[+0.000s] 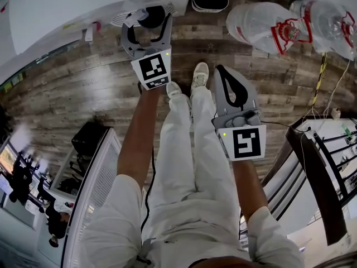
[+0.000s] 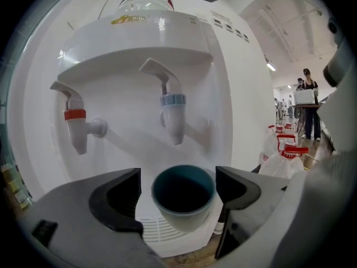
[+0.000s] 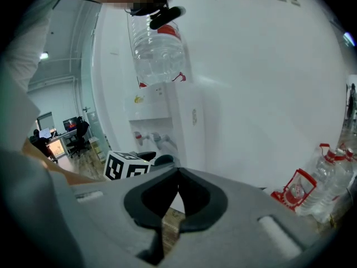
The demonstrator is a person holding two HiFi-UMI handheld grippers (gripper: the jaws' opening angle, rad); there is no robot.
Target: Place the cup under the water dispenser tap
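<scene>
A teal cup [image 2: 183, 197] stands upright on the white drip tray [image 2: 167, 240] of the water dispenser [image 2: 234, 94], just below the blue tap [image 2: 173, 116]; a red tap [image 2: 76, 128] is to its left. My left gripper [image 2: 178, 177] is open, its jaws on either side of the cup without pressing on it. In the head view the left gripper [image 1: 146, 29] reaches to the dispenser's tray with the dark cup [image 1: 150, 17] between its jaws. My right gripper [image 1: 222, 70] hangs shut and empty over the floor, to the right of the dispenser; its closed jaws [image 3: 177, 175] hold nothing.
Large clear water bottles [image 1: 268, 24] with red handles lie on the wooden floor at the right of the dispenser. A black and white rack [image 1: 318, 172] stands at the right. The person's legs and shoes [image 1: 199, 74] are between the grippers. People [image 2: 308, 102] stand far off.
</scene>
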